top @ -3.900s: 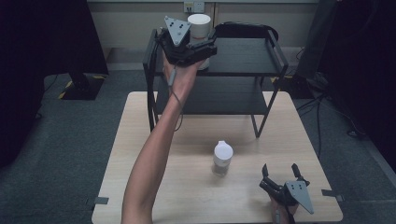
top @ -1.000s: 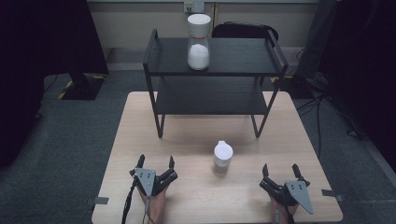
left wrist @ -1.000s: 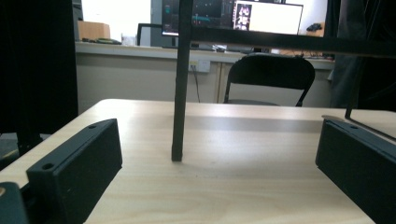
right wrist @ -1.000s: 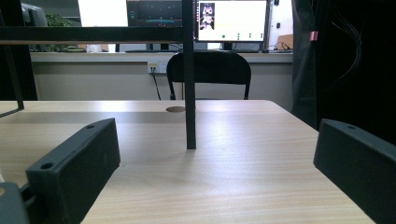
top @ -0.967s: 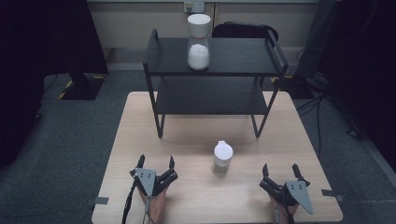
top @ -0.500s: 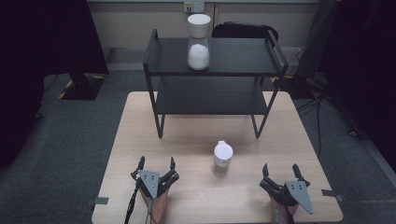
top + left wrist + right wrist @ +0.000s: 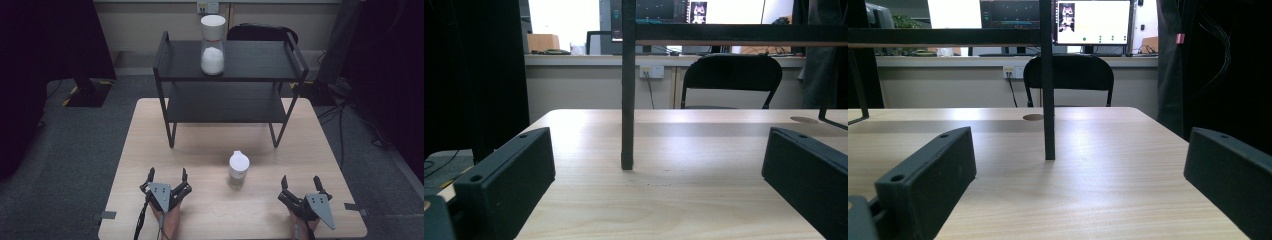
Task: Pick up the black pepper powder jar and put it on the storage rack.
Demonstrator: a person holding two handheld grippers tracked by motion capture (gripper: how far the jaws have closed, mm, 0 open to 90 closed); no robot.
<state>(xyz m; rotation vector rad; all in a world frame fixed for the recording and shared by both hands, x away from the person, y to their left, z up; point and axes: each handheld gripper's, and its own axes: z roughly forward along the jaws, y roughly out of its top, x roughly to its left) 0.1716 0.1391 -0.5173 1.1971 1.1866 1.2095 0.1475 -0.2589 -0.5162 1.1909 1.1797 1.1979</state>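
Observation:
A tall clear jar [image 7: 212, 47] with a white lid and white powder stands on the top tier of a black two-tier shelf [image 7: 260, 60] at the back of the wooden table [image 7: 145, 135]. A small white-capped bottle [image 7: 238, 169] stands on the table in front of the shelf. My left gripper [image 7: 167, 175] rests open near the front edge, left of the bottle, with nothing between its jaws. At the front right, my right gripper [image 7: 300, 181] also sits open and empty. In the left gripper view my left gripper [image 7: 659, 165] faces a shelf leg [image 7: 627, 100]; my right gripper [image 7: 1078, 165] faces another shelf leg [image 7: 1048, 95].
A black chair [image 7: 733, 80] stands behind the table, before a wall counter with monitors [image 7: 1093, 20]. Dark curtains hang at both sides. Grey carpet surrounds the table. The shelf's lower tier [image 7: 225, 102] carries nothing.
The left arm has come back from the top shelf, where it held the jar, and now rests at the table's front. The jar stays on the shelf. The right gripper has not moved.

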